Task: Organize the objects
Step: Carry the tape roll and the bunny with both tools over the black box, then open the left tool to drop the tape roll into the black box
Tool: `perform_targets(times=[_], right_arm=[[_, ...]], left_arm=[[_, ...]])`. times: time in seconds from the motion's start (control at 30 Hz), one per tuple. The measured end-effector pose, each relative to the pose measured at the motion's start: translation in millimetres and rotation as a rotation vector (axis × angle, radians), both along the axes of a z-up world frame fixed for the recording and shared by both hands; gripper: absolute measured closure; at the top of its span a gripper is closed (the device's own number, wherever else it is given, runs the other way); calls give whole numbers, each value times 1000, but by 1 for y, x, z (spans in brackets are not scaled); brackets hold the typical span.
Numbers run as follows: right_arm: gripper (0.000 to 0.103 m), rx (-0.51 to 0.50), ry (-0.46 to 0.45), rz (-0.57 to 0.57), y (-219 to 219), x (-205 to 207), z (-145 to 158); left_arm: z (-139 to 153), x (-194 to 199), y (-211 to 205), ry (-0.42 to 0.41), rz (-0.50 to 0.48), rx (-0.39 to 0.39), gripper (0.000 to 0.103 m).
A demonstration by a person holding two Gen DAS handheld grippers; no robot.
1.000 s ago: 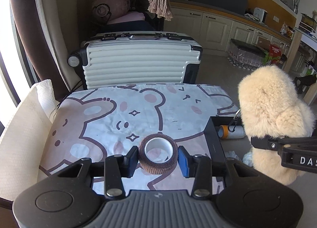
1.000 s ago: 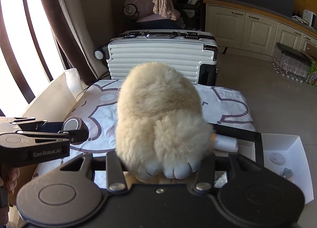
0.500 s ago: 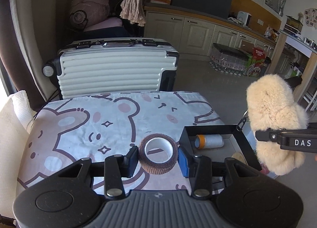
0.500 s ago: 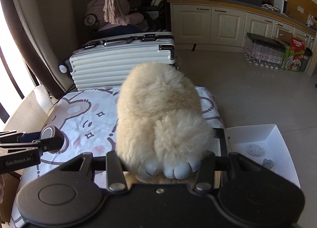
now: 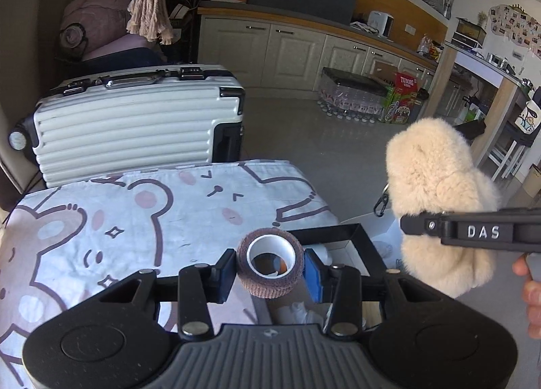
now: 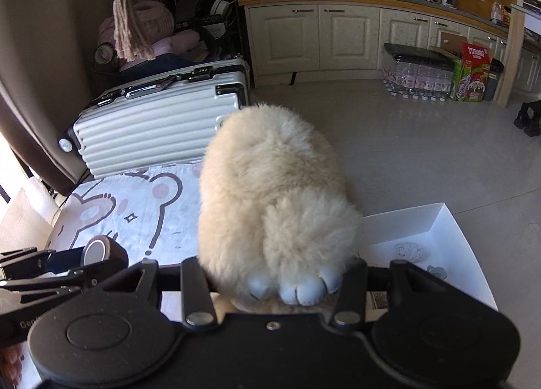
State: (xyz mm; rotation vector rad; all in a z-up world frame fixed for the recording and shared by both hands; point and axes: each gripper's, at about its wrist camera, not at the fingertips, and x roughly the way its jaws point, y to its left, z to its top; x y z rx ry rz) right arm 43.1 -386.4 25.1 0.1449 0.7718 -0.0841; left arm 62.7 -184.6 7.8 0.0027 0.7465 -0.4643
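Left hand-held gripper [image 5: 269, 270]: clamped on a brown fabric-wrapped tape roll with a white core [image 5: 269, 266], held up over the near edge of the black-rimmed open box [image 5: 341, 232].
Right hand-held gripper [image 6: 274, 282]: pinching the cream fluffy paw-shaped plush keychain [image 6: 270, 206], raised between the white open box [image 6: 436, 230] and the bear-print cloth [image 6: 142, 216].
Bench: under that cloth; ribbed white suitcase [image 5: 135, 125] stands beyond.

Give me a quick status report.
Left gripper shut on tape roll, above black box. Right gripper shut on plush. Nothing in the way.
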Motion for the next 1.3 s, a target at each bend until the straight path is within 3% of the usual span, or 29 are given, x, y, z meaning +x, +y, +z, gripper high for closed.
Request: perform_targets(times=[0.23,0.57,0.8,1.2,1.3], right_arm=[[57,42,7,-42,-11,7,-16],[57,53,66,-29,-14,13,-51],[57,88,117,-56,-25,20,-79],[57,42,138,-60,-23,44,-86],[57,33,140,-62,-22,52,-87]], left_arm=[[-16,13,-12,19,-22,-86,60],[-56,41,-39,68,-47,-51,60],[-80,58,-61,69,-54,42,59],[-103,77,-63,107,-16,30,59],[-107,80,-61,112,2,28,54]])
